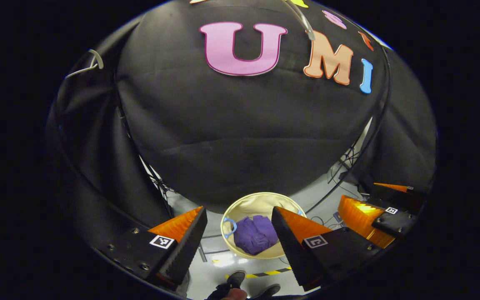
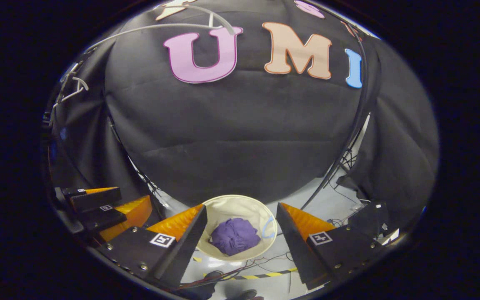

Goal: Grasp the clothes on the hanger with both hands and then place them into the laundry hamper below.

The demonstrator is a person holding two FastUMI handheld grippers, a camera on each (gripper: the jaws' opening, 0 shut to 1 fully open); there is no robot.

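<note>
Purple clothes (image 1: 255, 234) lie in the hamper (image 1: 248, 202) below both wide-open, empty tools (image 1: 238, 239) (image 2: 241, 239).

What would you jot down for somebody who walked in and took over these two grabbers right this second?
Left gripper: open, holding nothing, poised above the hamper.
Right gripper: open, holding nothing, also above the hamper.
Purple clothes: lying bunched inside the round cream laundry hamper on the floor, touching neither gripper.
Hanger: bare, up near the top of the booth wall.
Done: the clothes are off the hanger and in the hamper.
Left: apparently nothing more to move; probably just draw both grippers back.
</note>
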